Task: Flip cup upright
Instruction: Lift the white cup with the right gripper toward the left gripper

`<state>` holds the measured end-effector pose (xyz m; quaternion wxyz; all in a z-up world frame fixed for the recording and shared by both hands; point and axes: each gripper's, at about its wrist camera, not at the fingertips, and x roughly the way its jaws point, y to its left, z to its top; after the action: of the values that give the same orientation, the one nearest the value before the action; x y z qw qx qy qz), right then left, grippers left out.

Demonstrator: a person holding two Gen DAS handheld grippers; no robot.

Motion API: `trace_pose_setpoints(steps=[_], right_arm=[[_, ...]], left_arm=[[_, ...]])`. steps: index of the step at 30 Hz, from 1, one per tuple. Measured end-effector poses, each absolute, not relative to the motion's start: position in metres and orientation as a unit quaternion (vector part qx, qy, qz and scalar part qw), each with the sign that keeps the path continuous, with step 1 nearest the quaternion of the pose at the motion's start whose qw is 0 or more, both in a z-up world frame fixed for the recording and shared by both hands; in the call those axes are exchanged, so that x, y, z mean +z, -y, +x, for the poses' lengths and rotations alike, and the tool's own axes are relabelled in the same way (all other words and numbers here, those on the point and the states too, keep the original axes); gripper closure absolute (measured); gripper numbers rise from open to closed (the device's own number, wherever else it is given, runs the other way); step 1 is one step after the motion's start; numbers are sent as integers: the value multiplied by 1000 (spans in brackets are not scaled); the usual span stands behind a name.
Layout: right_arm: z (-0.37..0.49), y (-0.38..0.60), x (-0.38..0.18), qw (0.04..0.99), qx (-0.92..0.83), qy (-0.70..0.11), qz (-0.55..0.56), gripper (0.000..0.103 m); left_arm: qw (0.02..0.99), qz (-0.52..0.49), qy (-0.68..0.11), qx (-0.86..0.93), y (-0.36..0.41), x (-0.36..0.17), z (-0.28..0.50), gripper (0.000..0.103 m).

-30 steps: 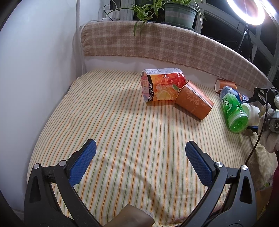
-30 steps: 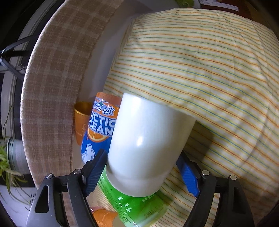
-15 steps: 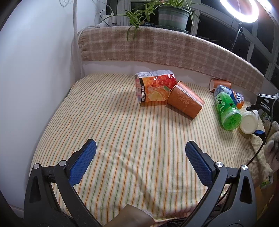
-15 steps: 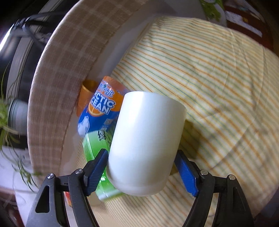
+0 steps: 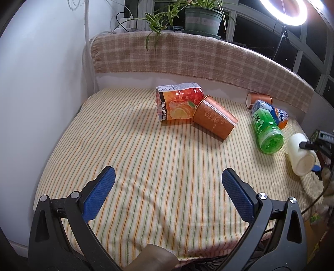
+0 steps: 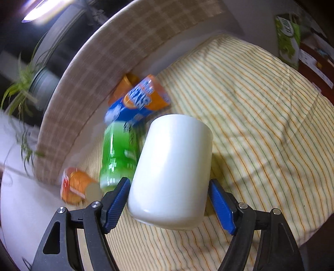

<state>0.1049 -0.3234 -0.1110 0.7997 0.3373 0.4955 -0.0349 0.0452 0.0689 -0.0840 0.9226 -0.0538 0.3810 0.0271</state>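
Swung white cup [image 6: 171,168], pinched in right gripper [image 6: 169,200], clear of green bottle [image 6: 119,154] and lifted off striped cloth [image 6: 261,125], tilted mid-flip, not yet upright; left gripper [image 5: 167,187] stayed wide, idle.

A table draped in a yellow cloth [image 5: 129,150] with orange and green stripes fills the centre of my left view. Behind it, across the upper middle of the frame, a tan checked blanket [image 5: 187,56] covers a raised ledge. A white wall [image 5: 37,68] curves up the left side. On the sill at top centre stands a potted spider plant [image 5: 200,18], with cables and a plug strip to its left. Dark window panes [image 5: 250,27] run along the top right, where a ring light [image 5: 284,10] glows brightly on its stand.
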Motion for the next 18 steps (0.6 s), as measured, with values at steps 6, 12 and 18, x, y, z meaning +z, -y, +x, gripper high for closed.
trace_pose_setpoints(steps=[6,12,18], right_arm=[[89,310,-105,823,-18,-483,297,25],[71,284,-82,854,15,-457,249,25],[63,242,-62,878,71,-434,187,25]], left_arm=[[921,-53,-385,24,-65,-85,43,0],[915,-75,-396,21,-70,-88,44,0],[910,-92,-403,27,-79,-89,44,0]])
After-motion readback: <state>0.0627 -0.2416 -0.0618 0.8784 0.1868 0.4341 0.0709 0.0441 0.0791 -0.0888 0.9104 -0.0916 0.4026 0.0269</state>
